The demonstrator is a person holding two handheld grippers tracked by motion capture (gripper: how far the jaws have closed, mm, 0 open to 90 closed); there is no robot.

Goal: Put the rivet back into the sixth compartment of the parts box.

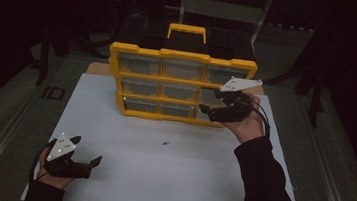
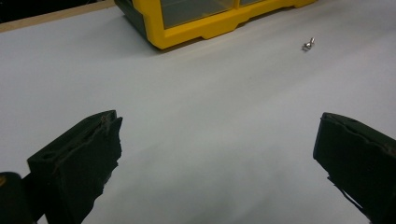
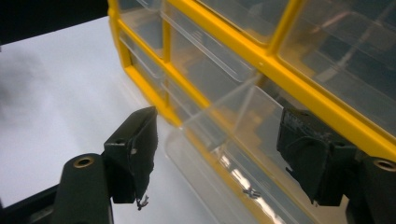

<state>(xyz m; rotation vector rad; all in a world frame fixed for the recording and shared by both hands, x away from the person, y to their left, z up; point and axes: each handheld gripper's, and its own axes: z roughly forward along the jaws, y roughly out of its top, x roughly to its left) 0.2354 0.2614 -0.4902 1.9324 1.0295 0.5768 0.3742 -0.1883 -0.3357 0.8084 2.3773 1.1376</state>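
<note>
A yellow organiser cabinet [image 1: 183,56] with clear drawers stands upright at the back of the white table [image 1: 123,175]. My right gripper [image 1: 205,110] is at its lower right drawers. In the right gripper view that gripper [image 3: 222,156] is open, its jaws either side of a clear drawer [image 3: 243,116] that is pulled partly out. A small metal piece [image 3: 251,191] lies in a drawer below. A small screw [image 1: 165,142] lies loose on the table in front of the cabinet. My left gripper [image 1: 88,150] hovers open near the front left, holding nothing; its view shows the screw [image 2: 308,44] far ahead.
The cabinet's yellow carry handle [image 1: 187,30] sticks up at the top. A black case [image 1: 143,31] sits behind the cabinet. The surroundings are dark. The cabinet's bottom corner [image 2: 187,28] shows at the top of the left gripper view.
</note>
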